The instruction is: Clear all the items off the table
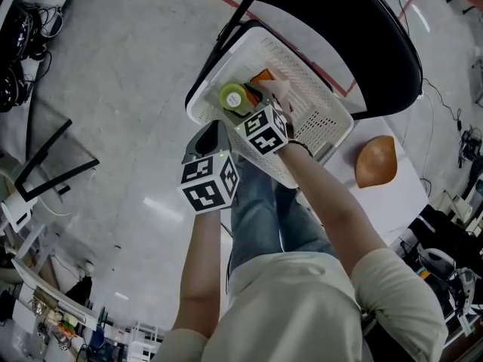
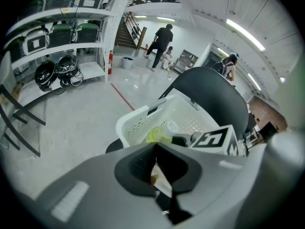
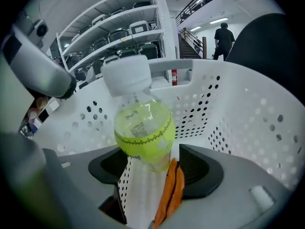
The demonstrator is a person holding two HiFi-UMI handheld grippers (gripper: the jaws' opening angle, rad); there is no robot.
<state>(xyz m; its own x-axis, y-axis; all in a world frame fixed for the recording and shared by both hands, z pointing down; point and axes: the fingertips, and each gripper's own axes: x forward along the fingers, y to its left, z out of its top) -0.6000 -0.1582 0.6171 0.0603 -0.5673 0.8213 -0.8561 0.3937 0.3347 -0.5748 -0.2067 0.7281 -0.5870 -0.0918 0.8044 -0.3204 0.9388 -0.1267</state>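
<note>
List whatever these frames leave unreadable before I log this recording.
1. Right gripper view: the orange item shows only as a strip under the bottle. In the head view the right gripper covers most of it. What it is: unclear.
2. Head view: the table is partly behind the person's arm; what else lies on it cannot be told.
3. Right gripper view: the bottle's label print is too small to read.

A: Basket (image 1: 321,119) is open-topped. Its half toward the table (image 1: 411,187) lies bare; way in from above.
B: Other end filled: bottle (image 1: 232,96), orange thing (image 1: 263,75), right gripper (image 1: 255,96) over both, jaws wide. Chair back (image 1: 362,44) walls the far side. Left gripper (image 1: 213,136) sits just outside the near rim.
</note>
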